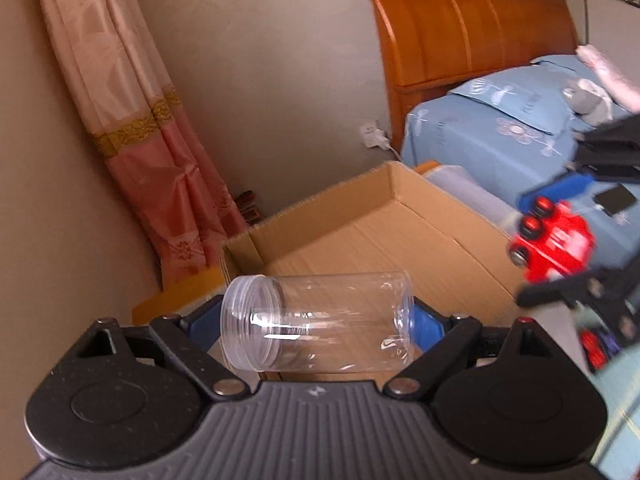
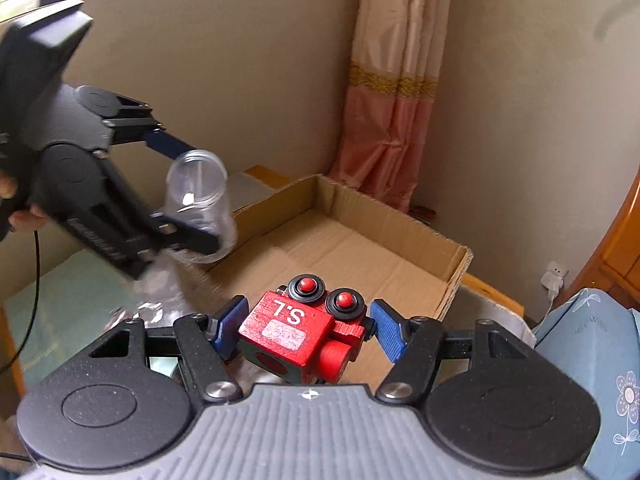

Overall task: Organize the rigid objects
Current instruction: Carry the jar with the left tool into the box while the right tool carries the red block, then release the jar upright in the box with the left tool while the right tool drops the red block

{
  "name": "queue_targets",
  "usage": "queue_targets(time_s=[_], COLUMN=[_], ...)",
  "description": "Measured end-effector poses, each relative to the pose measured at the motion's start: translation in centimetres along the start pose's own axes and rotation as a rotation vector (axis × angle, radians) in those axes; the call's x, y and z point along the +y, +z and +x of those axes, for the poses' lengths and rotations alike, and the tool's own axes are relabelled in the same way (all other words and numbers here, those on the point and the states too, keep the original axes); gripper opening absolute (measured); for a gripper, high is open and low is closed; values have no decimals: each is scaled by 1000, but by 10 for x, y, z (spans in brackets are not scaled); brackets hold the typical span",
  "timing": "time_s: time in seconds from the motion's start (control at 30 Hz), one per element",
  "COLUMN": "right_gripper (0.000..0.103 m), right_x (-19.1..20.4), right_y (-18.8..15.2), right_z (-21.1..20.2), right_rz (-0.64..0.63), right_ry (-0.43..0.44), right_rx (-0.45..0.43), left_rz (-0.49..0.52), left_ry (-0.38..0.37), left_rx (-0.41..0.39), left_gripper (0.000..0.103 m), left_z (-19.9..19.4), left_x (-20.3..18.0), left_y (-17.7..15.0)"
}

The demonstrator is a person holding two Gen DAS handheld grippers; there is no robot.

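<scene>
My left gripper is shut on a clear plastic jar, held sideways with its open threaded mouth to the left, just before the near edge of an open cardboard box. The jar and left gripper also show in the right wrist view, above the box's left edge. My right gripper holds a red wooden toy truck between its blue pads, over the box. The truck and right gripper show at the right of the left wrist view.
The box floor is bare. A bed with a blue cover and wooden headboard stands behind it. A pink curtain hangs in the corner. A wall socket sits by the bed. A phone lies on the bed.
</scene>
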State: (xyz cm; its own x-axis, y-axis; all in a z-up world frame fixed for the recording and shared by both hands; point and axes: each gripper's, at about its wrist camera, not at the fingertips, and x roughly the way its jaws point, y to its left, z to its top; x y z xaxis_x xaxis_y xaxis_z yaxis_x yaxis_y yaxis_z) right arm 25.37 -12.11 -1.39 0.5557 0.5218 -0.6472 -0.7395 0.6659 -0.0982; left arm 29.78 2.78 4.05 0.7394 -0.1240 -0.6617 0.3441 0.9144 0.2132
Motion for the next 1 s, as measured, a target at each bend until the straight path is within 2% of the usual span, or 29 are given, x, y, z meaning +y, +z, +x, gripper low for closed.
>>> queue_targets(time_s=[0.17, 0.43, 0.57, 1.0], right_gripper=[72, 72, 72, 72], right_x=[-17, -33, -40, -60], right_y=[7, 11, 15, 31], right_z=[16, 34, 42, 79], right_rz=[26, 46, 53, 87], right_ry=[-15, -28, -30, -52], right_rx=[16, 47, 49, 64], left_rz=[-24, -112, -136, -90], left_ry=[7, 35, 22, -2], left_rx=[24, 45, 45, 21], left_gripper=[92, 95, 95, 96], left_z=[39, 77, 71, 13], left_x=[8, 18, 24, 26], left_y=[23, 31, 26, 9])
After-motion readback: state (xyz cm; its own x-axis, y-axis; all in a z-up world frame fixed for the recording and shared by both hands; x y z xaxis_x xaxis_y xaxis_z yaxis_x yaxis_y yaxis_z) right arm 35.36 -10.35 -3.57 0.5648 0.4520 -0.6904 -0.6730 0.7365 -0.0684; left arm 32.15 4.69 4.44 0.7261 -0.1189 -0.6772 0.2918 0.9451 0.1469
